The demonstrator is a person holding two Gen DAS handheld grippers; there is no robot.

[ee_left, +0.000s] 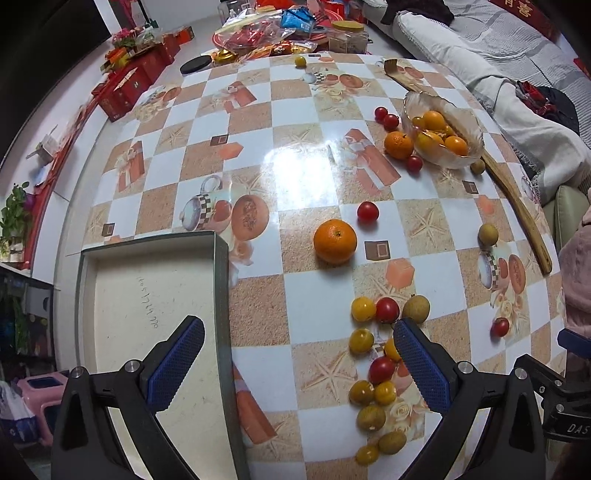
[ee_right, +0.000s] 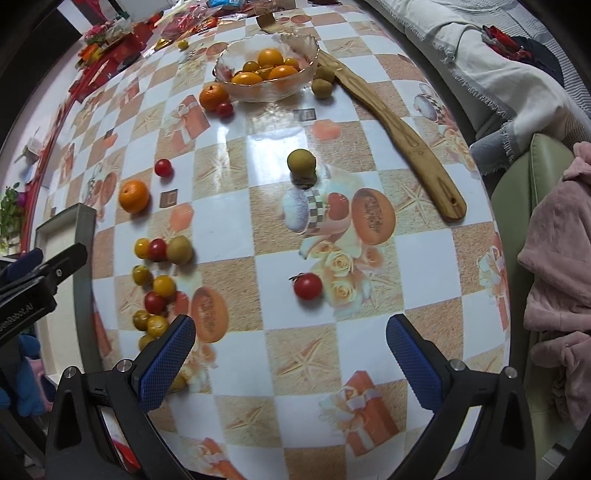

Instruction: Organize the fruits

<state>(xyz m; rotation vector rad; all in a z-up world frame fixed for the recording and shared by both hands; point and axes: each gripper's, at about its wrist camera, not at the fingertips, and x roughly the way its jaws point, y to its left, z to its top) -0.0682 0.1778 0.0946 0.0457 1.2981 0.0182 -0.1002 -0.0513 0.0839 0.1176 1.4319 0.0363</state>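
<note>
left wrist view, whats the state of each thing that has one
left hand-held gripper: open, empty
right hand-held gripper: open, empty
glass bowl: upright, holding oranges
shallow box: open, empty
wooden spatula: lying flat on the table

Both views are running bright and even, soft indoor light with no hard shadows; the fruits are casting only faint smudges under themselves. The glossy tablecloth (ee_left: 258,192) is throwing a broad white glare patch (ee_left: 299,173) near its middle in the left view, and the same glare (ee_right: 273,125) is showing in the right view, washing out the checks there. Fisheye distortion is bending the table edge into a dome and black vignette is eating the corners. Centre is staying sharp; the clutter at the far edge (ee_left: 266,29) and the sofa cover (ee_right: 498,70) are smearing toward the rim. Colours are looking slightly oversaturated.
</note>
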